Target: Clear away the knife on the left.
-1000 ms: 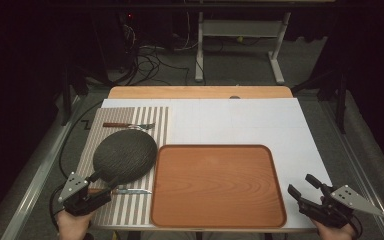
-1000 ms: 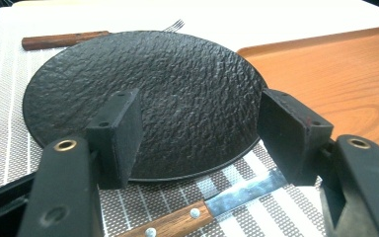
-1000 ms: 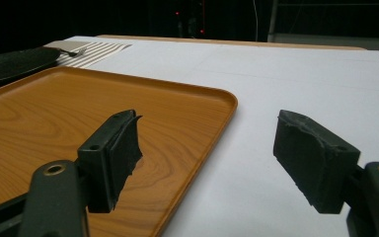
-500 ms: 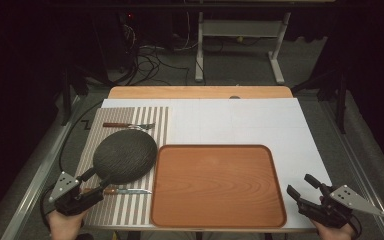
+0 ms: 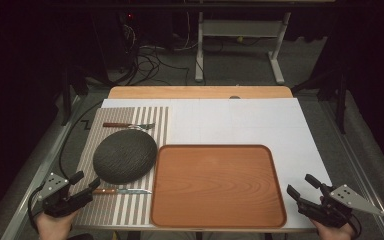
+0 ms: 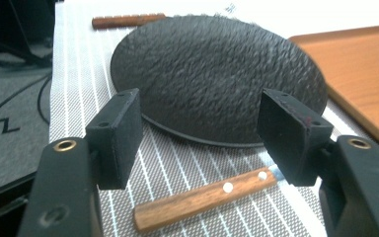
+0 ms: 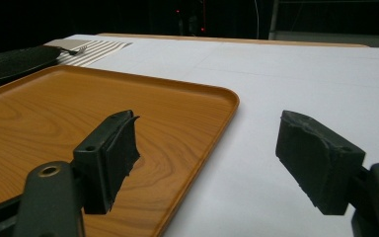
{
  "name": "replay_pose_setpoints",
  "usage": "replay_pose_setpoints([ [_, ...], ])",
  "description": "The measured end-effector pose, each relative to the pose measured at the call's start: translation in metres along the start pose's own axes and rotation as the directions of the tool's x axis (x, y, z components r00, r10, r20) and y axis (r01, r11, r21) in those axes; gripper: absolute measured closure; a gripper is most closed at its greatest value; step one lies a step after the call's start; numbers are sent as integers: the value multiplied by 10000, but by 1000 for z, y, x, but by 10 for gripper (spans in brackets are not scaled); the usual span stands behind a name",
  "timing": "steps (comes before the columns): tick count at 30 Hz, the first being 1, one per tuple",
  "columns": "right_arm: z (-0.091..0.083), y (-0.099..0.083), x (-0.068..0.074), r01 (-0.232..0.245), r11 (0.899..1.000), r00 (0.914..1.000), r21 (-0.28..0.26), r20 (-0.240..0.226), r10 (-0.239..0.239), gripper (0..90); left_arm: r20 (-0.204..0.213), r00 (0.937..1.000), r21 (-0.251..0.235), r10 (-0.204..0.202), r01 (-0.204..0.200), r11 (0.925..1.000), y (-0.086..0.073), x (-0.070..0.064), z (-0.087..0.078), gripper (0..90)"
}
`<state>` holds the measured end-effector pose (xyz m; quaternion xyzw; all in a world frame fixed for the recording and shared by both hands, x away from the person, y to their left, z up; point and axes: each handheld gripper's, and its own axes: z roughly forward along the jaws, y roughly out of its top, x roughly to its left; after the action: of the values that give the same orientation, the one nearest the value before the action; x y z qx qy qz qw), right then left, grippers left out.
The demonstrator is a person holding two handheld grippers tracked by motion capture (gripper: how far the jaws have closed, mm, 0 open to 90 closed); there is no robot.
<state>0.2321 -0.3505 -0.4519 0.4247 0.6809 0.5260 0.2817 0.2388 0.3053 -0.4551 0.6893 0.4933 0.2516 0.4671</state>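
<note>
A tabletop (image 5: 240,125) covered with a white sheet is seen from above, set out like a place setting. One wooden tray (image 5: 215,185), empty, lies at the near middle, probably ready to receive things. To its left, one striped placemat (image 5: 130,210) carries the tableware, so that the plate and cutlery rest on cloth and not on the bare sheet.

One dark, textured plate (image 5: 125,156) lies flat on the placemat, its right edge just beside the tray. One fork (image 5: 129,125) with a wooden handle is laid beyond the plate, and one knife (image 5: 121,191) with a wooden handle is laid on the near side of it, both lying crosswise, as cutlery flanking a plate.

Two grippers are held by a person at the near edge, one in each hand. The left gripper (image 5: 75,187) is held at the near left corner of the placemat, pointed toward the plate and the knife handle; its jaws are spread wide with nothing between them, and in the left gripper view the knife handle (image 6: 205,197) lies just below and between them, near but not touched. This is judged to be a readying for a grasp of the knife or plate. The right gripper (image 5: 302,190) is rested well apart at the near right, beside the tray's corner, its jaws likewise wide apart and empty.
</note>
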Motion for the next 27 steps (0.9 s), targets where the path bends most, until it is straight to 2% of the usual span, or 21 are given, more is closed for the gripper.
replay_pose_setpoints([
  [6, 0, 0, 0, -41, 10000, 10000, 17, -7, 41, 241, -220, 9996, 106, -173, 175, 9998, -2, 8, -6, 319],
  [14, 1, 0, -1, -151, 9999, 9998, 74, 123, 150, 241, -542, 9982, 684, -260, 297, 9972, 0, 15, -12, 320],
  [15, 1, 0, -1, -152, 9999, 9998, 78, 124, 151, 241, -629, 9979, 959, -139, 199, 9952, 1, 15, -11, 321],
  [17, 1, 0, -1, -161, 9998, 9998, 78, 122, 160, 242, -645, 9979, 1128, -39, 112, 9936, 2, 15, -11, 322],
  [18, 1, 0, -1, -160, 9998, 9998, 71, 123, 159, 242, -678, 9975, 1446, 175, -75, 9895, 5, 15, -12, 320],
  [19, 1, 0, -1, -160, 9998, 9998, 71, 123, 159, 242, -678, 9975, 1446, 175, -75, 9895, 5, 15, -12, 321],
  [20, 1, -1, -1, -162, 9998, 9998, 71, 111, 161, 244, -618, 9975, 1699, 353, -244, 9852, 7, 15, -13, 321],
  [22, 1, -1, -1, -176, 9998, 9998, 81, 119, 175, 244, -545, 9978, 1812, 389, -284, 9830, 9, 15, -13, 321],
  [23, 1, -1, -1, -168, 9998, 9998, 86, 114, 167, 245, -311, 9988, 1945, 387, -319, 9804, 11, 17, -15, 320],
  [24, 1, -1, -1, -168, 9998, 9998, 86, 114, 167, 245, -311, 9988, 1945, 387, -319, 9804, 11, 17, -15, 320],
  [27, 1, -1, -1, -149, 9998, 9998, 103, 116, 148, 245, 27, 9994, 2136, 340, -338, 9763, 14, 19, -15, 319],
])
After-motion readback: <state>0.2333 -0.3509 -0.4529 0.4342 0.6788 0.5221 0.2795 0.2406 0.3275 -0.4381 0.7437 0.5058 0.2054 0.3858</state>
